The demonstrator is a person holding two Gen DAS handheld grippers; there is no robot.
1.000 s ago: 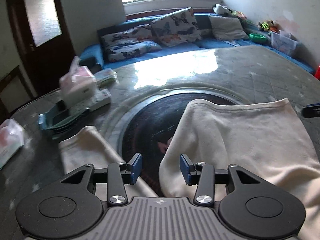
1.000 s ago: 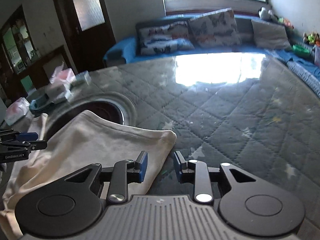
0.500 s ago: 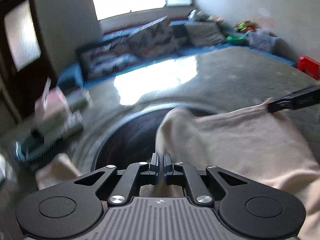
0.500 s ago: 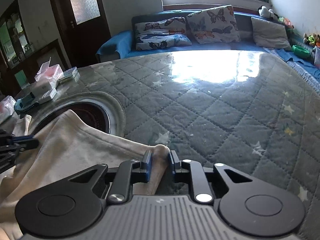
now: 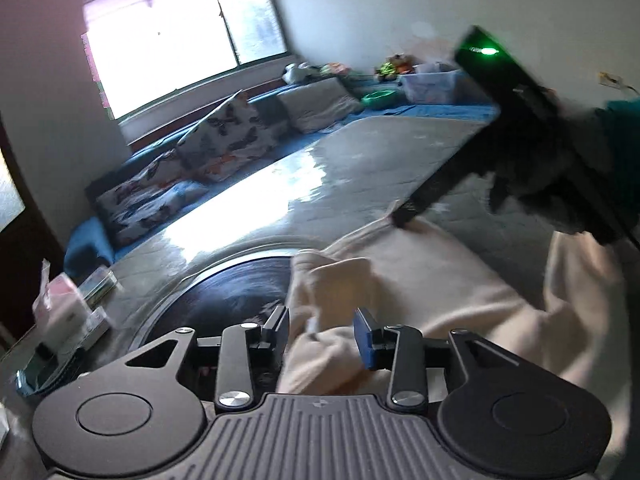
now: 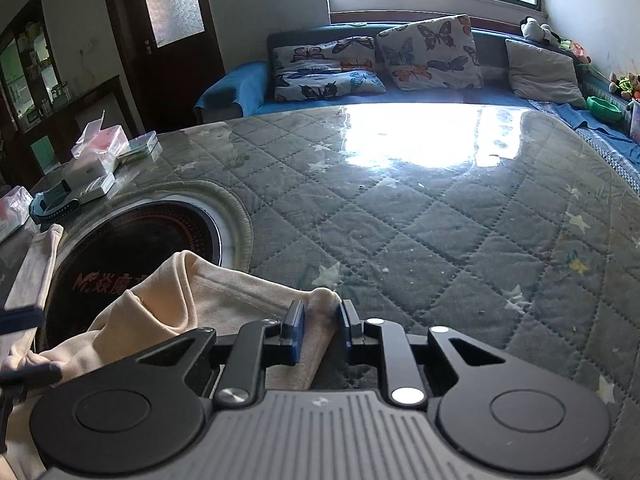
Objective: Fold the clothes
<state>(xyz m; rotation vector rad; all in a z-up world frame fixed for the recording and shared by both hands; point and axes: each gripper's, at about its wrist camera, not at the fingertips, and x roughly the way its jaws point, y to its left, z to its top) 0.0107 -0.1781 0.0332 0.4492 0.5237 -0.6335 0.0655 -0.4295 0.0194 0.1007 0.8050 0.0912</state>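
Fold under way: cream knit garment (image 6: 224, 292) on the quilted grey table cover (image 6: 440, 232).
Right gripper (image 6: 320, 332) clamps its corner; left gripper (image 5: 322, 334), jaws just reopened, straddles loose cloth. Next, likely: regrip.

To your right and ahead, the quilted table cover (image 6: 440, 220) lies bare as far as the sofa (image 6: 240, 88), so a gripper can pass freely there. On the left edge, a pile of boxes (image 6: 96, 160) and a blue tray (image 6: 52, 204) block the way. The cream garment (image 6: 208, 292) bunches up over the round dark hob (image 6: 132, 248). In the left view, the right gripper (image 5: 404, 216) and your hand (image 5: 540, 168) cross the space above the cloth.
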